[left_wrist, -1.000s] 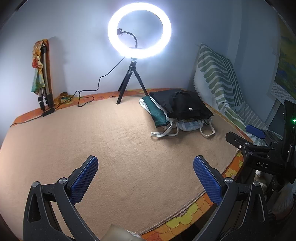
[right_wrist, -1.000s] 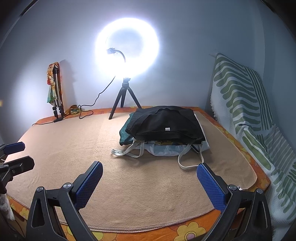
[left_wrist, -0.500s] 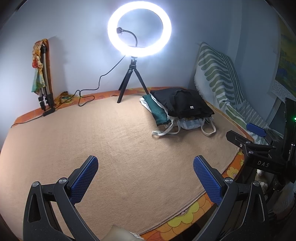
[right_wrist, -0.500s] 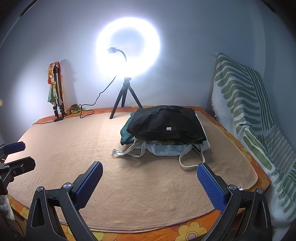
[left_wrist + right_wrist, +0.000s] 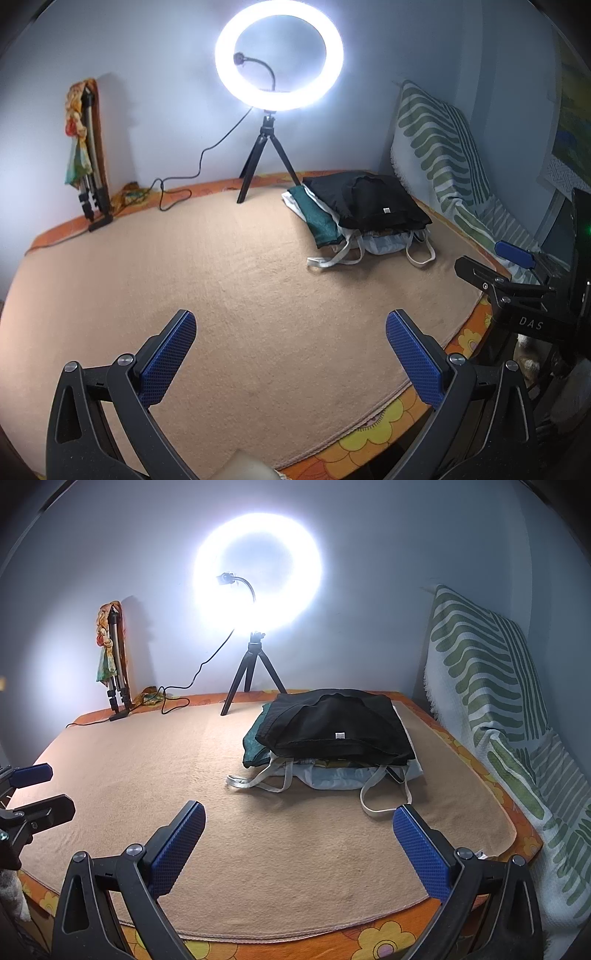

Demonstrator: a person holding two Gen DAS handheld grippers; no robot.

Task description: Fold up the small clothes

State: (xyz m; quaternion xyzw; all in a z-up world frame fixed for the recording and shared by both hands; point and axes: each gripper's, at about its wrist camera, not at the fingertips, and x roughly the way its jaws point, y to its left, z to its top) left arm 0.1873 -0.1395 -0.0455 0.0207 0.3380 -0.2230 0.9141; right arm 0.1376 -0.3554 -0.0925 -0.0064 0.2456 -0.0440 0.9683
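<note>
A pile of clothes lies at the far right of the tan blanket [image 5: 229, 295]: a black garment [image 5: 373, 205] on top, a teal one [image 5: 317, 221] and a white piece with straps [image 5: 351, 254] under it. In the right wrist view the black garment [image 5: 336, 727] lies ahead, with the teal one [image 5: 253, 746] at its left and white straps [image 5: 384, 794] in front. My left gripper [image 5: 291, 354] is open and empty over the blanket's near edge. My right gripper [image 5: 299, 838] is open and empty, short of the pile. It also shows at the right of the left wrist view [image 5: 498, 266].
A lit ring light on a tripod [image 5: 279, 59] stands at the back, its cable [image 5: 177, 184] running left to a folded stand [image 5: 88, 158] against the wall. A green-striped white blanket [image 5: 498, 701] hangs along the right side. The bed's orange flowered edge [image 5: 388, 938] is nearest me.
Both grippers have drifted slightly; the pile sits a little further right and lower in the left wrist view. Both stay open and empty.
</note>
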